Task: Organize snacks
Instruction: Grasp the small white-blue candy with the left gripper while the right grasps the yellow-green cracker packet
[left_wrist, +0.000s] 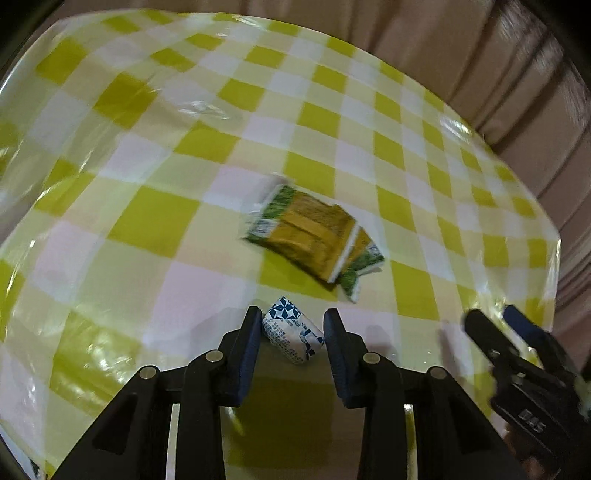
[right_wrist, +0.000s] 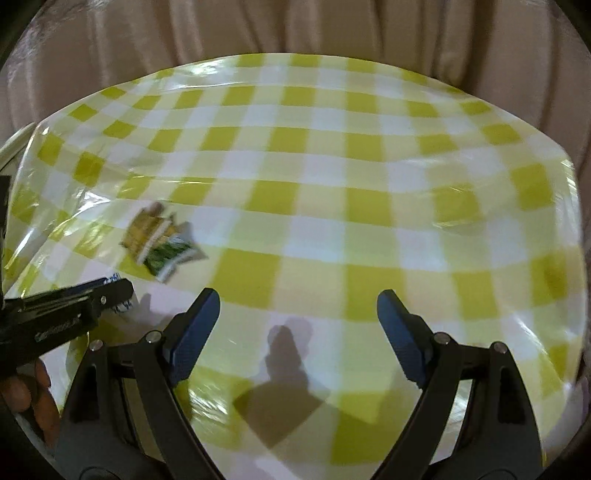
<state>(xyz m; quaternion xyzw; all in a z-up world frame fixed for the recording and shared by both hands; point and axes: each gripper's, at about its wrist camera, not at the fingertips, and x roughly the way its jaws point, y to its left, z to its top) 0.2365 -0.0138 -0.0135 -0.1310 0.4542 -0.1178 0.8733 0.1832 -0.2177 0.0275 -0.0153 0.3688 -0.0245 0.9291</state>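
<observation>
Clamping left gripper (left_wrist: 293, 325) on blue-white candy (left_wrist: 291, 336), pads touching both ends; squeeze evenly before lifting. Right gripper (right_wrist: 297, 308) spread wide, holding nothing.

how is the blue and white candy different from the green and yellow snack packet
The candy is small and chunky, white with a blue pattern; the packet is bigger, flat, green and yellow. The candy sits between the fingers of the left gripper; the packet lies free, farther out, with nothing near it. Both are wrapped snacks resting on the checked tablecloth.
</observation>
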